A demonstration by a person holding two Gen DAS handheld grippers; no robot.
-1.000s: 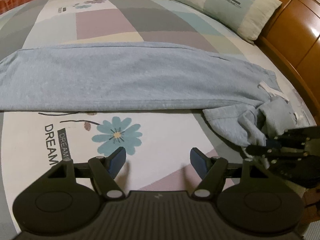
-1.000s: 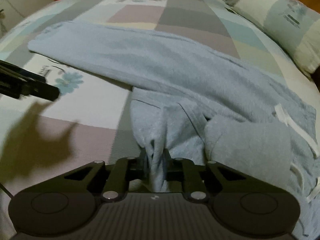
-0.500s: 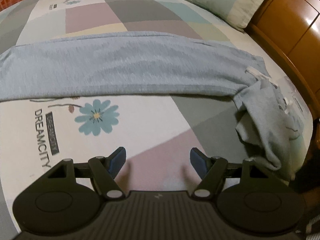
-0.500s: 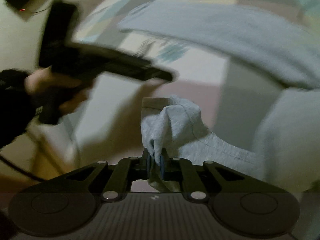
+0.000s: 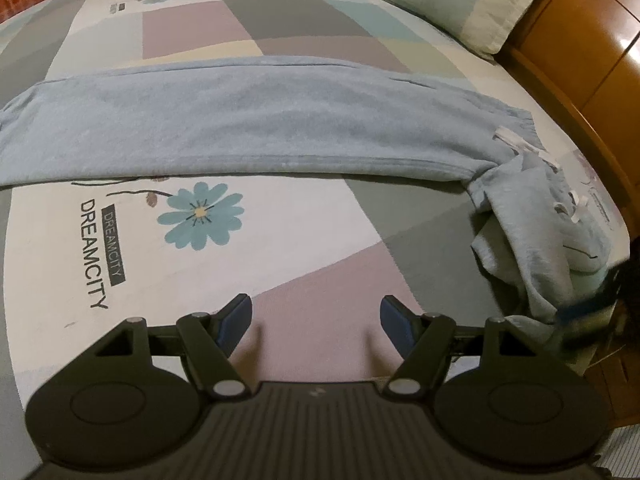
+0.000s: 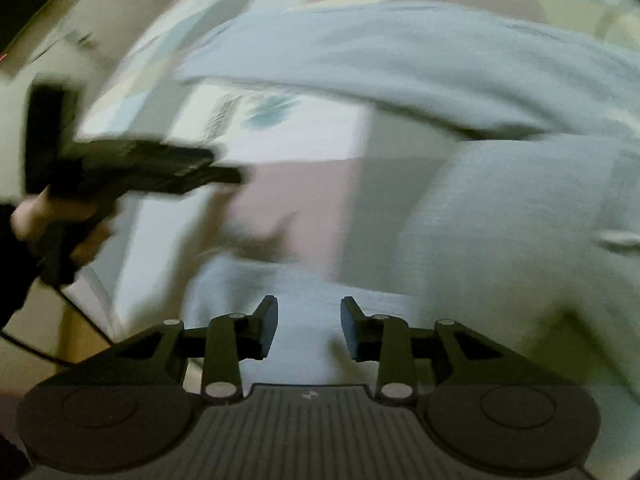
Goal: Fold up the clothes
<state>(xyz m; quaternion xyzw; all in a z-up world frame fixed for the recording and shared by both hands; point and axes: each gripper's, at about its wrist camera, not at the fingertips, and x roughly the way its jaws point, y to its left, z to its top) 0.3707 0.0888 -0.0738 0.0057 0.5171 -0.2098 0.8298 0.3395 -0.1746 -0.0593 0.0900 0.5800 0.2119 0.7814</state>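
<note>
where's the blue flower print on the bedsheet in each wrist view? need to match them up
Left wrist: blue flower print sits left of centre, on the white patch just below the long edge of the light blue trousers, beside the DREAMCITY lettering.
Right wrist: a blurred teal smear upper left of centre, on the white patch under the trousers' edge.
Shared landmark: that trousers' edge above the flower.

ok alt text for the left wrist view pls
Light blue sweatpants lie stretched across a patchwork bedsheet, waist end bunched at the right edge. The open, empty left gripper hovers over the sheet in front.
</note>
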